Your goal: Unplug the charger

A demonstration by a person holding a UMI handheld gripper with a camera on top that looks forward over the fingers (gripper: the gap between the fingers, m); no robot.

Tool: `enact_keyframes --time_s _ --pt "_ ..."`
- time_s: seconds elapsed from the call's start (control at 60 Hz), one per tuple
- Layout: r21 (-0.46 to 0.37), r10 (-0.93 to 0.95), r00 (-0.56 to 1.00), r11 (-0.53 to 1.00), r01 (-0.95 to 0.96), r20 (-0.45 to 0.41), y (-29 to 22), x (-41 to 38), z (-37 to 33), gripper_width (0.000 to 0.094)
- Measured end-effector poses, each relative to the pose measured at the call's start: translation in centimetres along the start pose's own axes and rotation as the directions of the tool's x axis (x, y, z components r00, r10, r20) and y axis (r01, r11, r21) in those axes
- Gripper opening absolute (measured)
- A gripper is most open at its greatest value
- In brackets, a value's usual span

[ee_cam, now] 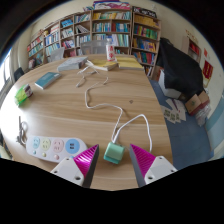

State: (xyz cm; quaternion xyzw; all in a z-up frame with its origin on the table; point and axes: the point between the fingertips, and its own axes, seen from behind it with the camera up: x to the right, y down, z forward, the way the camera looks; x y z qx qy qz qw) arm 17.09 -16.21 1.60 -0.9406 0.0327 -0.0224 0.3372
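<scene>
- The gripper [112, 166] is low over the round wooden worktop [100, 110], and its fingers [82, 160] are open, one on each side of the small green charger [113, 153].
- The charger sits between the pink pads with a little gap at each side, so nothing is squeezing it yet (it looks ready to be grabbed).
- Whether the charger is plugged into the white power strip [52, 147] I cannot tell; it looks to be just beside the strip's end, not on top of it.
- A thin white cable [105, 100] runs from the charger in loops across the worktop toward things at the far side. It lies loose, so I think it will not pull back much.
- The fingers come at the charger from the near side, most likely so they can close on its two flat sides and pull it away.
- I think the strip might slide or lift when the charger is pulled, since nothing holds it down.
- Bookshelves [100, 30] stand well behind the worktop, and a green box [23, 96] sits far from the job.
</scene>
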Motion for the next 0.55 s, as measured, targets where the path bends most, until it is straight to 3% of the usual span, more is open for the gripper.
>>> enact_keyframes --time_s 0.067,0.133,0.333,0.55 --pt "0.018 0.011 0.999 1.000 -0.010 -0.035 -0.6 0.3 -1.2 0.0768" --pt "0.044 0.036 0.996 0.998 -0.033 -0.076 -1.3 0.5 -3.0 0.0829" --pt "0.114 0.116 0.984 0.988 -0.101 -0.135 -0.9 -1.4 -11.9 0.0826" --pt "0.158 0.286 0.944 0.952 -0.261 -0.165 5.3 -2.6 -23.0 0.0827"
